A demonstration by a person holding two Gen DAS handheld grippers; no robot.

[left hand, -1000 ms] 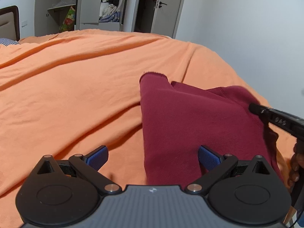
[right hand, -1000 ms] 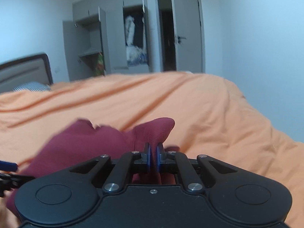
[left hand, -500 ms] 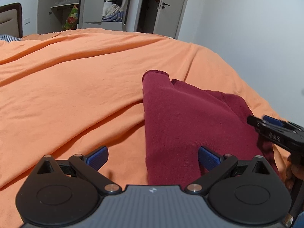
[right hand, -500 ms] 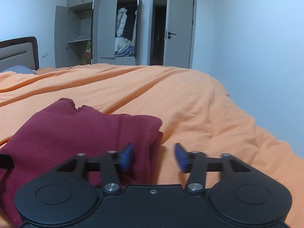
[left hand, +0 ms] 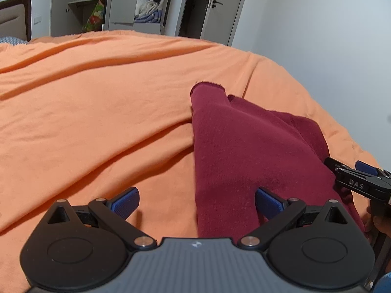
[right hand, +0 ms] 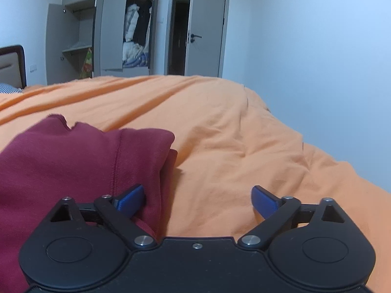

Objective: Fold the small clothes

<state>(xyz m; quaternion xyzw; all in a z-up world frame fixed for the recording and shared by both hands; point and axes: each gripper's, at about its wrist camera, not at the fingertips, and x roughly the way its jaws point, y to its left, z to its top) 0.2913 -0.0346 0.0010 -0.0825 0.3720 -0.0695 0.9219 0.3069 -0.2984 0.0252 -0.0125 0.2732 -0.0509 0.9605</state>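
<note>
Right tongs [right hand: 198, 201] have spread wide, releasing the maroon garment [left hand: 244, 151]; left tongs [left hand: 196, 201] gape too.

The near end of the maroon garment [left hand: 244, 161] is hidden behind the left gripper's [left hand: 196, 201] body; its left part runs off the right wrist picture's edge. The right gripper [left hand: 361, 183] is cut off at the right edge. The wardrobe's [right hand: 136, 39] contents are too small to identify.
</note>
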